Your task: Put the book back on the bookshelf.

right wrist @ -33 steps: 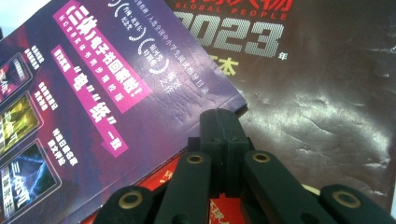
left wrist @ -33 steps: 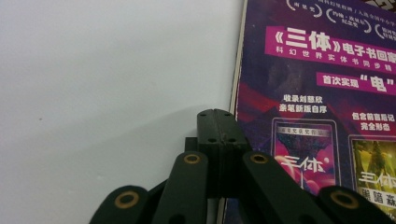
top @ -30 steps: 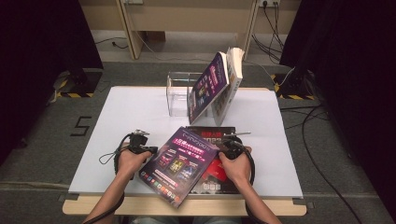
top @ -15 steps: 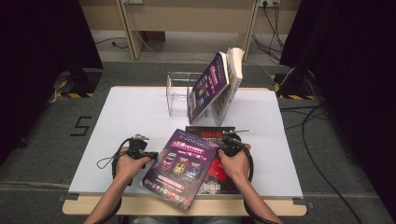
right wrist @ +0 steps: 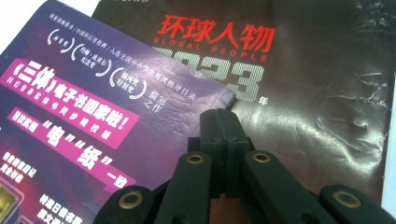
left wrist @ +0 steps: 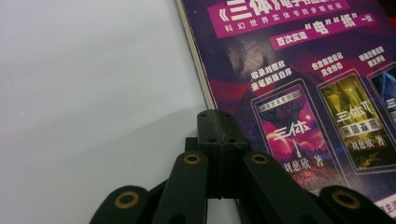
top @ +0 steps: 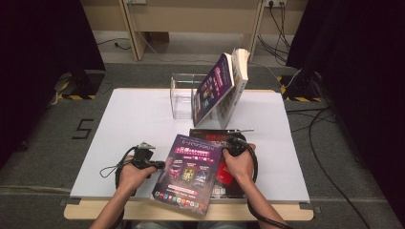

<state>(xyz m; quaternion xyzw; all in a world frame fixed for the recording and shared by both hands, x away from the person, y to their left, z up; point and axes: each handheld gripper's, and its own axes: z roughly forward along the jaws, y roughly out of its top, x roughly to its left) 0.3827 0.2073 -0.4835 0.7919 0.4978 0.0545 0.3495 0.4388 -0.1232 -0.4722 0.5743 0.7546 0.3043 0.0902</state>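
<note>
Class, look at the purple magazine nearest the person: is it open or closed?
Closed. The purple magazine shows its whole printed cover, lying partly over a dark magazine on the table; no inside pages show.

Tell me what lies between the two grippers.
The purple magazine lies between the left gripper and right gripper, partly covering a dark magazine, in the high view.

A white table [top: 133, 124] stood on grey carpet [top: 43, 157], a black "5" [top: 82, 129] marked on the floor just left of it. Beyond the table ran pale wooden furniture legs [top: 131, 28]; black curtains [top: 38, 57] hung on either side, with cables [top: 334, 143] trailing right of it.
</note>
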